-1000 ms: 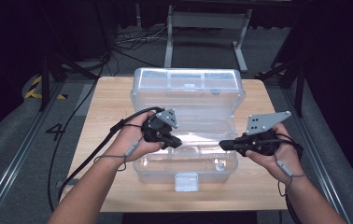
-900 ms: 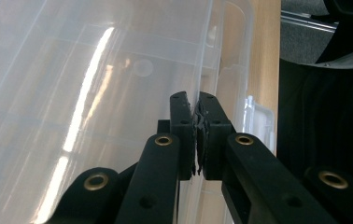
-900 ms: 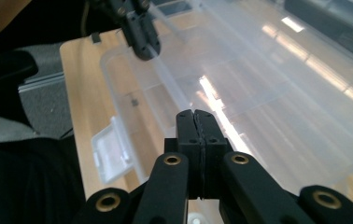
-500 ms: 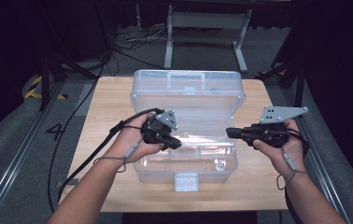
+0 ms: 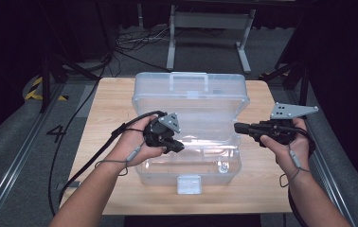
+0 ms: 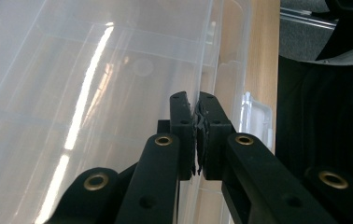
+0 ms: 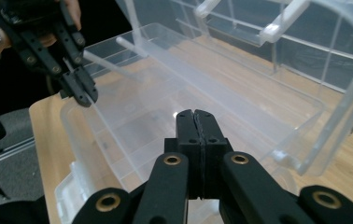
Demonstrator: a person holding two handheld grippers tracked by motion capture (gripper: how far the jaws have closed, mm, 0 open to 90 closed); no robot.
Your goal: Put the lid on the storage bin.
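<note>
My left fingers [image 6: 197,135] clamp the clear storage box's [image 5: 189,161] near wall; my right fingers [image 7: 196,140], pressed together, point level across it, its long axis running left-right.

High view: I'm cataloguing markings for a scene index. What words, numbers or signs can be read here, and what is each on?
"4": dark figure on the grey floor, left of the wooden table.
Yellow-and-black hazard stripes: a sign, no words, on the floor farther back at the left.
Clear plastic box: no label or print that can be read.
</note>
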